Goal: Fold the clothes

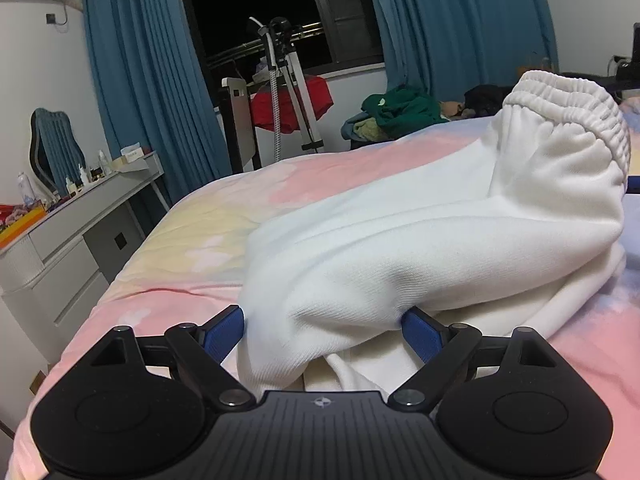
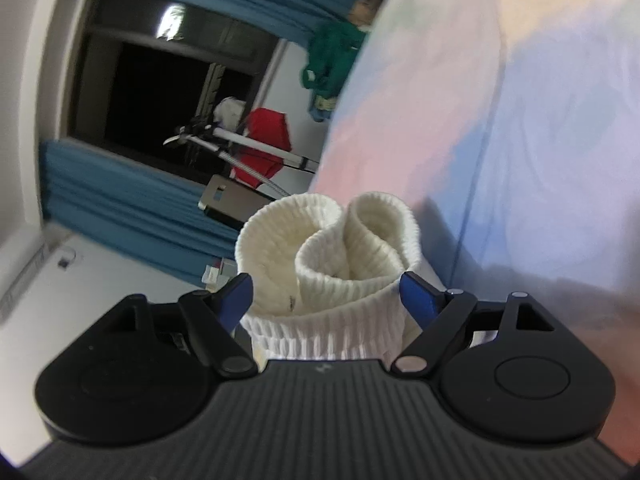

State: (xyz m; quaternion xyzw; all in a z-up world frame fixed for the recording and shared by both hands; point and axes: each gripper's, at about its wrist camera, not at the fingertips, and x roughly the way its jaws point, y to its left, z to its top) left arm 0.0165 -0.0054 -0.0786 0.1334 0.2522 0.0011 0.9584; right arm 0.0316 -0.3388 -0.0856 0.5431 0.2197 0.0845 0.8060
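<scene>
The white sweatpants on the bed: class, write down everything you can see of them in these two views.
The white sweatpants look like thick fleece knit, with a gathered elastic waistband raised at the far end and ribbed cuffs curled together. They lie bunched, not yet flat, on the pastel bedsheet. Fabric sits between the open left gripper; the cuffs sit between the open right gripper.

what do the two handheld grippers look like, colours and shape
Both look alike: the left gripper and right gripper have matte black ribbed bodies, two rounded teardrop-shaped side lobes with circular caps, black linkage arms with silver pivot pins, and blue textured fingers. A small round emblem marks the body's centre. No cables or sleeves show.
</scene>
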